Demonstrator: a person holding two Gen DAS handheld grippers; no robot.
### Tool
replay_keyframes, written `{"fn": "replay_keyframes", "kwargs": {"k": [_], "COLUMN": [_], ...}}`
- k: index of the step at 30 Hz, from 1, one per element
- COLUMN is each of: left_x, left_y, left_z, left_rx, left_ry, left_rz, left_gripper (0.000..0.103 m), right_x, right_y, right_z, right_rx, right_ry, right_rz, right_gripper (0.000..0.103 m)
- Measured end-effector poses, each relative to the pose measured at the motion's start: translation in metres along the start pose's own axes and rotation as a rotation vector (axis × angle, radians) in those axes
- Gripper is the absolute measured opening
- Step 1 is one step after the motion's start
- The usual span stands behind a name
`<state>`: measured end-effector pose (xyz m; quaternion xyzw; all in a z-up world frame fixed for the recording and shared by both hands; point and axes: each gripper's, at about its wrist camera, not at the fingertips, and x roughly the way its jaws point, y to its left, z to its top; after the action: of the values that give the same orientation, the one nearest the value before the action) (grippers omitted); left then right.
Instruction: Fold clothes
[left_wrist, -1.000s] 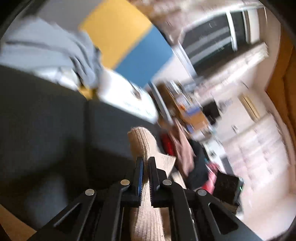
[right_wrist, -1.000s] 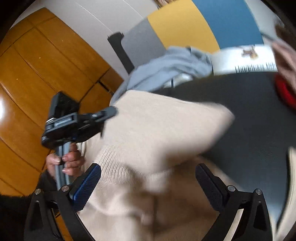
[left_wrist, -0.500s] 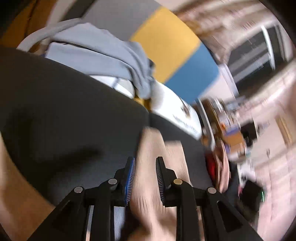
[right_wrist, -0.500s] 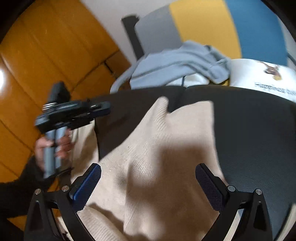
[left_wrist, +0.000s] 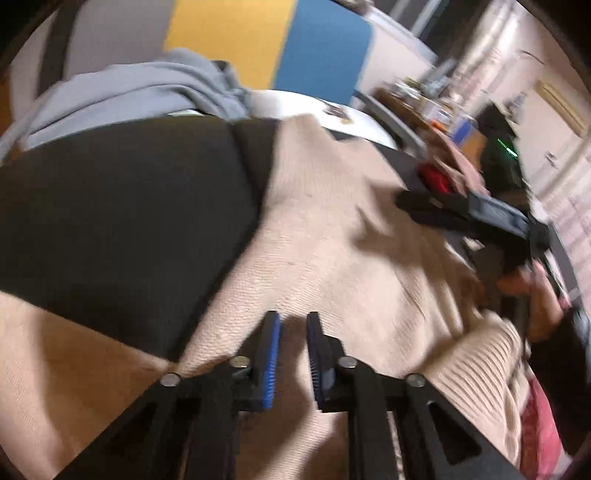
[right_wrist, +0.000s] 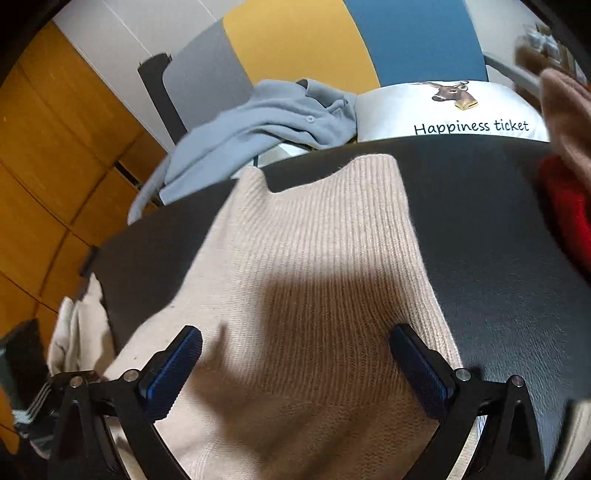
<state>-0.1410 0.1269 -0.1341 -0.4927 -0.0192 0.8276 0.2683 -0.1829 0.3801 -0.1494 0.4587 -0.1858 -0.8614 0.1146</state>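
Observation:
A beige knit sweater (left_wrist: 332, 240) lies spread on a black padded surface (left_wrist: 129, 203). My left gripper (left_wrist: 293, 332) hovers just over its near part. Its jaws are closing to a narrow gap, and no fabric is pinched between the blue pads. In the right wrist view the sweater (right_wrist: 314, 240) reaches up to its ribbed end. My right gripper (right_wrist: 295, 354) stands wide open above it, holding nothing. The right gripper (left_wrist: 461, 214) and the hand (left_wrist: 535, 295) that holds it show at the right of the left wrist view.
A grey-blue garment (right_wrist: 258, 125) is heaped at the back of the black surface (right_wrist: 498, 240), beside a white pillow (right_wrist: 443, 114) printed "Happiness ticket". A red garment (right_wrist: 565, 199) lies at the right edge. Wooden panels (right_wrist: 55, 166) stand at the left.
The left gripper let go of the sweater part it pinched, and its jaws have narrowed again. Both grippers sank toward the sweater, which now lies flat. The left gripper has left the right wrist view.

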Motion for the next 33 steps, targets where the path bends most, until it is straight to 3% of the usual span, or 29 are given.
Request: {"fn": "replay_keyframes", "kwargs": {"k": [1, 5, 6, 7, 8, 9, 12, 15, 19, 21, 25, 27, 31, 32, 33], "left_x": [0.001, 0.004, -0.001, -0.007, -0.014, -0.025, -0.056, -0.068, -0.089, -0.099, -0.109, -0.106, -0.103, -0.099, -0.095], "left_y": [0.004, 0.033, 0.033, 0.033, 0.033, 0.030, 0.023, 0.016, 0.029, 0.035, 0.043, 0.042, 0.036, 0.035, 0.034], "left_z": [0.006, 0.019, 0.020, 0.021, 0.022, 0.019, -0.002, -0.017, -0.055, -0.076, -0.111, -0.118, -0.115, -0.110, -0.105], "left_rx": [-0.014, -0.148, -0.150, -0.152, -0.151, -0.122, -0.058, -0.078, -0.217, -0.298, -0.390, -0.406, -0.449, -0.459, -0.470], "left_ry": [-0.023, -0.042, -0.050, -0.057, -0.066, -0.085, -0.091, -0.077, -0.079, -0.083, -0.081, -0.070, -0.069, -0.068, -0.066], "left_rz": [0.041, -0.020, -0.019, -0.018, -0.017, -0.007, -0.076, -0.125, -0.210, -0.246, -0.268, -0.275, -0.366, -0.372, -0.377], "left_gripper": [0.009, 0.008, 0.012, 0.029, 0.034, 0.035, 0.042, 0.043, 0.045, 0.046, 0.050, 0.050, 0.052, 0.053, 0.054], "right_x": [0.003, 0.008, 0.006, 0.000, -0.008, -0.020, -0.064, -0.097, -0.112, -0.113, -0.117, -0.118, -0.118, -0.125, -0.130], "right_y": [0.000, 0.004, 0.005, 0.007, 0.008, 0.010, 0.016, 0.025, 0.045, 0.048, 0.039, 0.029, 0.023, 0.023, 0.023], "right_z": [0.005, 0.015, 0.014, 0.012, 0.008, 0.001, -0.026, -0.055, -0.091, -0.106, -0.126, -0.141, -0.162, -0.161, -0.161], "right_rx": [-0.005, -0.012, -0.010, -0.004, -0.001, -0.008, -0.058, -0.130, -0.270, -0.326, -0.323, -0.281, -0.248, -0.222, -0.195], "right_ry": [-0.001, 0.004, 0.013, 0.026, 0.036, 0.037, 0.048, 0.113, 0.230, 0.263, 0.286, 0.282, 0.271, 0.241, 0.217], "right_rz": [0.000, -0.003, 0.003, 0.024, 0.047, 0.072, 0.145, 0.213, 0.153, 0.021, -0.113, -0.177, -0.253, -0.258, -0.262], "right_gripper": [0.103, 0.103, 0.103, 0.103, 0.103, 0.103, 0.103, 0.103, 0.103, 0.103, 0.103, 0.103, 0.102, 0.082, 0.050]}}
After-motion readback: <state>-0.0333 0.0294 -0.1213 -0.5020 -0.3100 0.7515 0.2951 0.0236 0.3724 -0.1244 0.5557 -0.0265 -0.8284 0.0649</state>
